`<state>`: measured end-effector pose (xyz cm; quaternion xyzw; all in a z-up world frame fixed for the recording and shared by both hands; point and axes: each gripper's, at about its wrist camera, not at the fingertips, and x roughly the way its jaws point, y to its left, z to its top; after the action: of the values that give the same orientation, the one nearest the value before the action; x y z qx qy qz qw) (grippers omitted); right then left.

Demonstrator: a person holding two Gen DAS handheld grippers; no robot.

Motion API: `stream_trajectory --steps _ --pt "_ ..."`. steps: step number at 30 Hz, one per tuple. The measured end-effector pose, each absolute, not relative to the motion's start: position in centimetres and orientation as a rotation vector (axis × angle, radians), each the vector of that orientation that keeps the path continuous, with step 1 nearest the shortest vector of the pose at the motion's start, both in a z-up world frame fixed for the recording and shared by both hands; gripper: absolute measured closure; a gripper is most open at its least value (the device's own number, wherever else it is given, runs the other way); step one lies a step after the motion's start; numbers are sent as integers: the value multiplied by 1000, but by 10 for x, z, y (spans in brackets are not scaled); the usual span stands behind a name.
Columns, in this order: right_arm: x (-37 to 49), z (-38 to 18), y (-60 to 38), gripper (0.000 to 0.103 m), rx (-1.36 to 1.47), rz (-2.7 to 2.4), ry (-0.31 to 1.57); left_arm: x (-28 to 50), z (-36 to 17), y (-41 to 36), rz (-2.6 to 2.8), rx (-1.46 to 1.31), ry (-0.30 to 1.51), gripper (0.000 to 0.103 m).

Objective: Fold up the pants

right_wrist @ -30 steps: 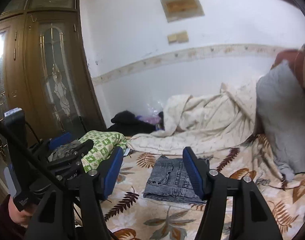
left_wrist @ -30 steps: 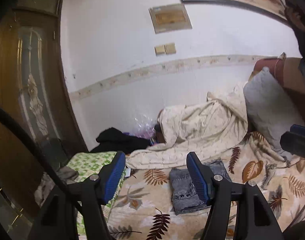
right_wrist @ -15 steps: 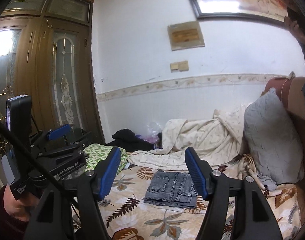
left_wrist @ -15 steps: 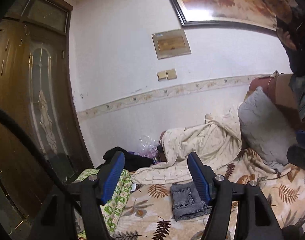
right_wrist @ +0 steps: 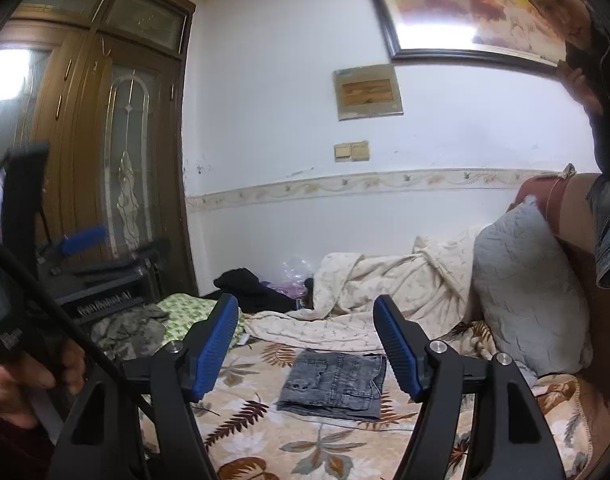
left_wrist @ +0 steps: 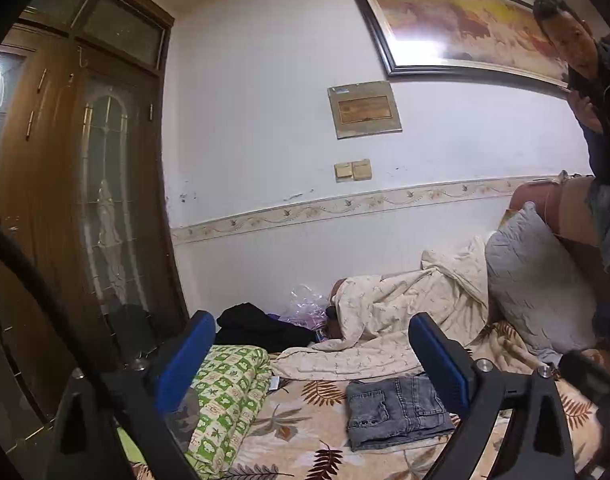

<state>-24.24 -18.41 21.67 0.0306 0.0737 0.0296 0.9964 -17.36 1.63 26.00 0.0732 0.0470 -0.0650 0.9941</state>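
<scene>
A pair of grey denim pants (left_wrist: 397,410) lies folded into a small flat rectangle on the leaf-print bedspread (left_wrist: 297,436); it also shows in the right wrist view (right_wrist: 335,382). My left gripper (left_wrist: 311,356) is open and empty, held well above and back from the pants. My right gripper (right_wrist: 307,344) is open and empty too, also held back from them. The left gripper's body shows at the left of the right wrist view (right_wrist: 97,272).
A cream quilt (right_wrist: 369,300) is bunched against the far wall. A grey pillow (right_wrist: 525,292) leans at the right. A green patterned blanket (left_wrist: 229,388) and dark clothes (left_wrist: 261,326) lie at the left. A wooden wardrobe (right_wrist: 117,160) stands left. A person (left_wrist: 597,92) stands at the right.
Both grippers have pulled up and back from the bed, so the folded pants look smaller and lower. Both stay open and empty.
</scene>
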Motion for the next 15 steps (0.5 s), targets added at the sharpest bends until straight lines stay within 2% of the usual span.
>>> stream_trajectory --steps 15 --pt "-216 194 -169 32 52 72 200 -152 237 36 -93 79 186 0"
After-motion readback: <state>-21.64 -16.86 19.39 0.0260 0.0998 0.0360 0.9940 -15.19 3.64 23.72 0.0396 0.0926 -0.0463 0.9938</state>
